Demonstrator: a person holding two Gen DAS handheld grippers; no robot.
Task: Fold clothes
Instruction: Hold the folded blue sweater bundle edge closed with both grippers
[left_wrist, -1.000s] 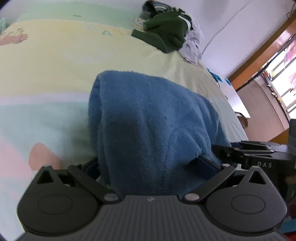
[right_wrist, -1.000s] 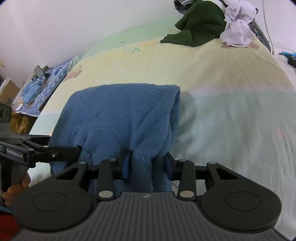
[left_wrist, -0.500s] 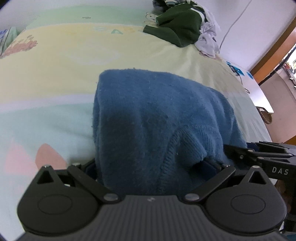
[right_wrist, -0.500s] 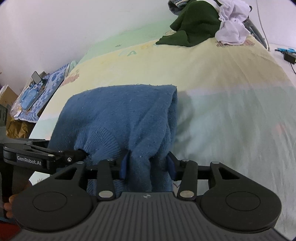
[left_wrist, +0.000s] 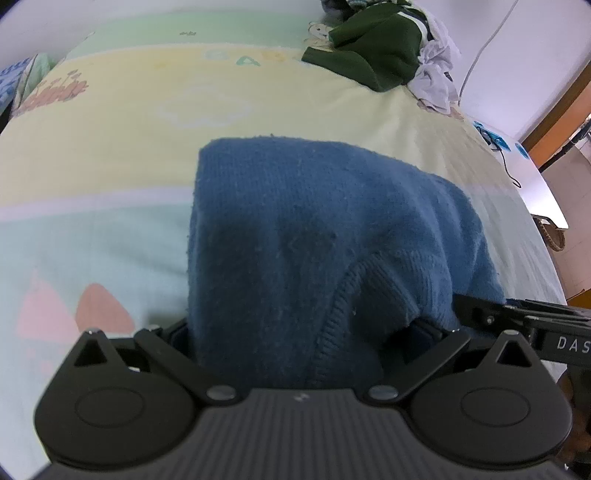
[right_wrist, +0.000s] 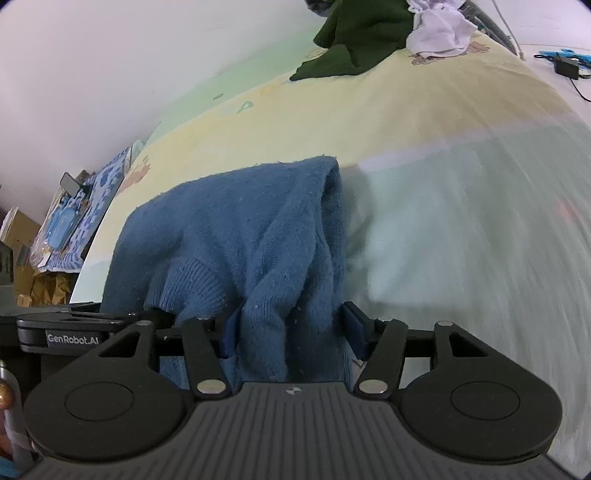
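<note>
On the bed (left_wrist: 110, 155), at 12 o'clock from both claws, lies the blue sweater (left_wrist: 314, 229), folded into a thick block whose near edge reaches into both sets of jaws. The right gripper (right_wrist: 286, 328) has just been opening: its blue pads now stand a little clear of the bunched knit that still sits between them, so it looks like a release, not a grip. The left gripper (left_wrist: 299, 332) is spread wide with the sweater's near edge filling the gap; whether its pads press the cloth I cannot tell, since the fabric hides them. The sweater's long axis seems to run from 9 to 3 o'clock across the 2 grippers, each at 1 end of the near edge, so neither hand is clearly nearer; any coming move turns on both backing away toward 6 o'clock without dragging the fold open. The left view shows the ribbed cuff or hem (left_wrist: 340, 295) lying on top and the right gripper's arm at 3 o'clock; the right view alone shows the open pads, and clutter beside the bed at 9 o'clock. Unfolded clothes (right_wrist: 362, 33), dark green and white, wait at 12 o'clock, well apart.
</note>
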